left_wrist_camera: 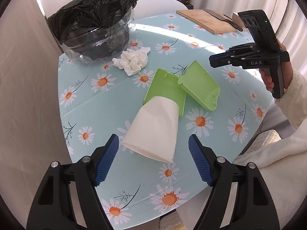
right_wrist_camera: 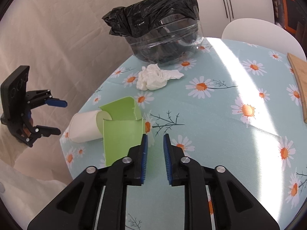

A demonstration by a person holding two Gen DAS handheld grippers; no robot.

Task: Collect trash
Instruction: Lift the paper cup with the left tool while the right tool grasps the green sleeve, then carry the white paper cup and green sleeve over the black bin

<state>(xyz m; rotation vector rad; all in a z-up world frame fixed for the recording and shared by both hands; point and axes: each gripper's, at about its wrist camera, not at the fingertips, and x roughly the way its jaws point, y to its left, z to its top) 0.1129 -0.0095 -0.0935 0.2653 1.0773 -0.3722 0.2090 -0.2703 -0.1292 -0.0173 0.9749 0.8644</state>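
Observation:
A white paper cup [left_wrist_camera: 155,128] lies on its side on the daisy tablecloth, its base resting on a torn green carton [left_wrist_camera: 199,84]. My left gripper [left_wrist_camera: 153,143] is open, its blue pads on either side of the cup's rim, not touching it. A crumpled white tissue [left_wrist_camera: 132,61] lies beside the clear bin lined with a black bag [left_wrist_camera: 96,28]. My right gripper [right_wrist_camera: 155,140] is open a narrow gap and empty, hovering above the table next to the green carton [right_wrist_camera: 122,134]. The cup [right_wrist_camera: 84,126], tissue [right_wrist_camera: 155,76] and bin [right_wrist_camera: 163,32] also show in the right wrist view.
A wooden cutting board [left_wrist_camera: 207,20] with a cleaver [left_wrist_camera: 222,18] lies at the far right of the table. A white chair back [left_wrist_camera: 159,5] stands behind the table. The table edge [left_wrist_camera: 65,115] runs close on the left. Cream curtains hang around.

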